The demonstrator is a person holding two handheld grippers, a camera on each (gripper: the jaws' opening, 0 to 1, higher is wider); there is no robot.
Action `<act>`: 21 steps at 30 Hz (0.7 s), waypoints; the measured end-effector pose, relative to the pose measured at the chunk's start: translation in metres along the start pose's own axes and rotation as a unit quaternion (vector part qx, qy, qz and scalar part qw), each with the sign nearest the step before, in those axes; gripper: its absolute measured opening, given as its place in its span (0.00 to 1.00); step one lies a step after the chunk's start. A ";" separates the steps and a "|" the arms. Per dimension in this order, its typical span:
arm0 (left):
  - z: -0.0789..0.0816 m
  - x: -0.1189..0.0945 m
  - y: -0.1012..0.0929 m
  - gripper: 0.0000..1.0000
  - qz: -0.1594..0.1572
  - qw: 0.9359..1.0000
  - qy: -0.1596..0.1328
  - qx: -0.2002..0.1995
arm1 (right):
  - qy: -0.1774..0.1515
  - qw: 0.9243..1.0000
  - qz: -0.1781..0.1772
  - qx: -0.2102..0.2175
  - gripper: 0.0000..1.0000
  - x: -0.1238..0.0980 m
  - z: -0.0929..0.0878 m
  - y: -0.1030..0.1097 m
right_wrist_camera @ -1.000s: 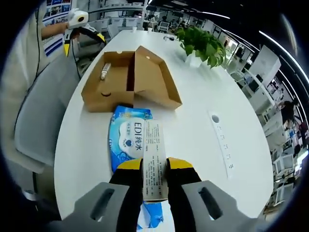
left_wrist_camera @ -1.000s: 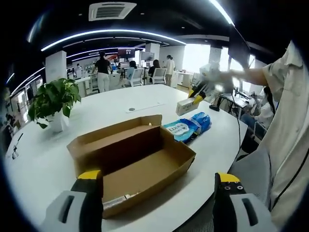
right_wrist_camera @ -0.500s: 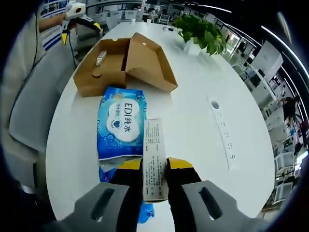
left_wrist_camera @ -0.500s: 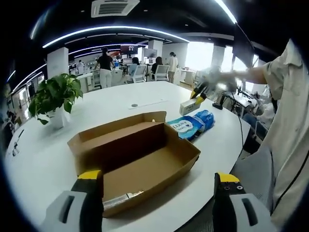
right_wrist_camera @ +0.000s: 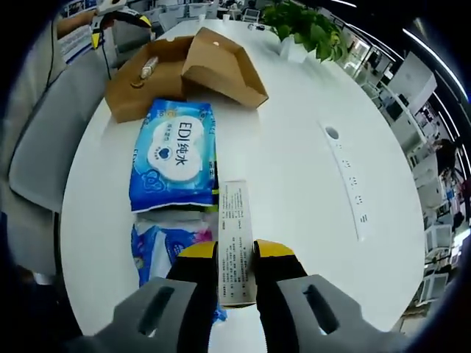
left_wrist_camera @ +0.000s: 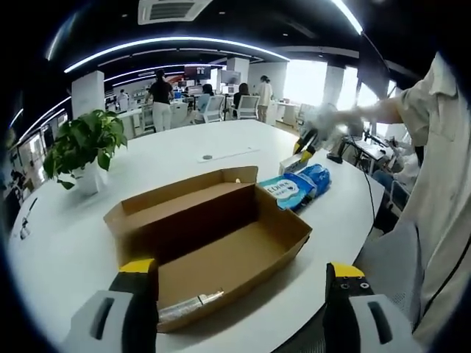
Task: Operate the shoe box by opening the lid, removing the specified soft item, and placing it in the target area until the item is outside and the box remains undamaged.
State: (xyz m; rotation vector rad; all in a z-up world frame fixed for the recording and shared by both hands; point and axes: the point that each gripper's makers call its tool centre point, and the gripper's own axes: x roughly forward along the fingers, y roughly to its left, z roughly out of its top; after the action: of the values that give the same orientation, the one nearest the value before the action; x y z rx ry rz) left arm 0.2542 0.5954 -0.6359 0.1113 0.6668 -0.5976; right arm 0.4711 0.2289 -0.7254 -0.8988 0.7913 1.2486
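The brown cardboard shoe box (left_wrist_camera: 213,239) lies open on the white table, its lid folded back; a small silver tube (left_wrist_camera: 188,303) rests inside at the near corner. My left gripper (left_wrist_camera: 241,271) hangs open in front of the box, holding nothing. Beyond the box lie blue wet-wipe packs (left_wrist_camera: 298,185). My right gripper (right_wrist_camera: 235,254) is shut on a long white carton (right_wrist_camera: 235,239), held above the table beside a blue wipes pack (right_wrist_camera: 175,151) and a second blue pack (right_wrist_camera: 165,250). The shoe box (right_wrist_camera: 184,66) is farther off, with the left gripper (right_wrist_camera: 118,11) behind it.
A potted plant (left_wrist_camera: 81,147) stands on the round white table (left_wrist_camera: 176,158) left of the box. A cable slot (right_wrist_camera: 346,187) runs along the table to my right. A grey chair (right_wrist_camera: 44,154) sits at the table's edge. A person's sleeve (left_wrist_camera: 434,184) is close.
The right gripper has drawn back from the shoe box with the white carton, bringing the second blue pack into view. The left gripper has stayed open near the box.
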 end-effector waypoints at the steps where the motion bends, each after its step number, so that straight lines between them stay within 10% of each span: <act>1: 0.000 0.001 0.000 0.96 0.000 1.000 0.001 0.000 | -0.001 1.000 0.000 0.001 0.16 0.001 -0.003 -0.002; 21: -0.002 0.007 -0.002 0.96 -0.006 1.000 0.010 0.009 | 0.057 0.997 0.013 -0.041 0.16 0.007 -0.039 -0.002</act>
State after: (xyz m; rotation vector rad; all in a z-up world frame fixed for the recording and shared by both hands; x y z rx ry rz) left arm 0.2562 0.5908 -0.6410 0.1301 0.6830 -0.6145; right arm 0.4732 0.1972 -0.7485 -1.0358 0.8487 1.2682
